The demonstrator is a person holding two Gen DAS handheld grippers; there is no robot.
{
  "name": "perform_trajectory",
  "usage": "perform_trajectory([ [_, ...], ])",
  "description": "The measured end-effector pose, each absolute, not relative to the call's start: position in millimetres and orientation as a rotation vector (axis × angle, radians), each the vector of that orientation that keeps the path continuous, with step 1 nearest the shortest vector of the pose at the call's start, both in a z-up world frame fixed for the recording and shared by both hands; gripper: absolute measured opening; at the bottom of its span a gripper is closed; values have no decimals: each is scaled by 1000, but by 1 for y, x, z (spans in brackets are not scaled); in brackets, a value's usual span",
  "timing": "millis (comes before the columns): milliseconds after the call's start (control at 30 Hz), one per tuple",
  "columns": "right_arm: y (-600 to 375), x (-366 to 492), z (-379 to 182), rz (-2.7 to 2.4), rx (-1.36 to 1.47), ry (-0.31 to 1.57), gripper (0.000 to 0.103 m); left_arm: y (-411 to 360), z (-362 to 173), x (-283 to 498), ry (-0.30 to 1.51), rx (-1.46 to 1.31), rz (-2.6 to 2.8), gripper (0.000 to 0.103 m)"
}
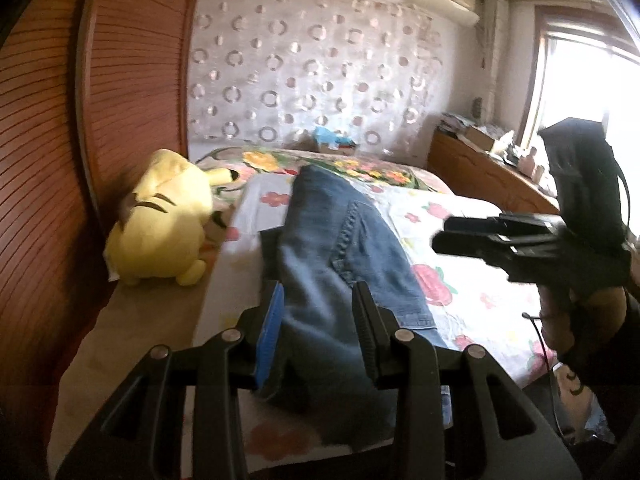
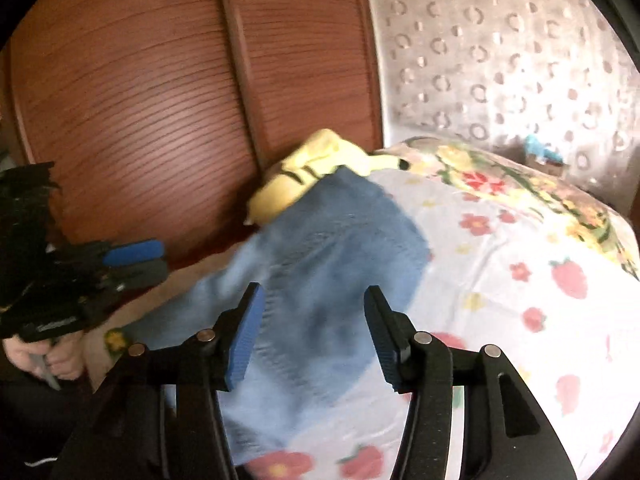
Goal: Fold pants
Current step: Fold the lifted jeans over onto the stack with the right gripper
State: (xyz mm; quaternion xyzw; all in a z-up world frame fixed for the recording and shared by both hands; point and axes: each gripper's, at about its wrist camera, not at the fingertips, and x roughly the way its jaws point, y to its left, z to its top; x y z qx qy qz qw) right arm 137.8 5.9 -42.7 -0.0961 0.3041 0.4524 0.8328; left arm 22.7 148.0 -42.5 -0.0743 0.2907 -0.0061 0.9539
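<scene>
Bed [image 1: 480, 300] covered with a floral sheet. Blue jeans [image 1: 340, 240] lie flat along it. A yellow plush toy [image 1: 160, 220] lies beside the jeans, apparently touching their far end.

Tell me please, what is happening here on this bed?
A person is folding a pair of blue denim jeans on a bed with a white flower-print sheet. Each hand holds a black two-finger gripper. The left gripper hangs over the near end of the jeans, jaws apart, not clearly pinching the cloth. The right gripper is open above the jeans and holds nothing. The jeans lie in a long narrow strip. A yellow plush toy lies beside them, near the wooden wardrobe.
</scene>
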Motion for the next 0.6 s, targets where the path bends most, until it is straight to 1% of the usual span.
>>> perform_trajectory([
  [67,4,150,-45,937,-207,655,60,145,-50,33,620,-138,-11,35],
  [133,6,163,-48,920,-211,658,65,146,-57,38,644,-136,-7,35],
  [233,10,181,-52,899,-220,668,69,149,-71,45,691,-141,6,35],
  [500,30,231,-78,873,-240,749,72,154,-102,47,768,-161,11,36],
  [567,35,239,-86,880,-238,772,73,153,-106,48,773,-172,15,41],
  [600,37,243,-90,891,-232,787,73,154,-108,48,774,-178,10,41],
])
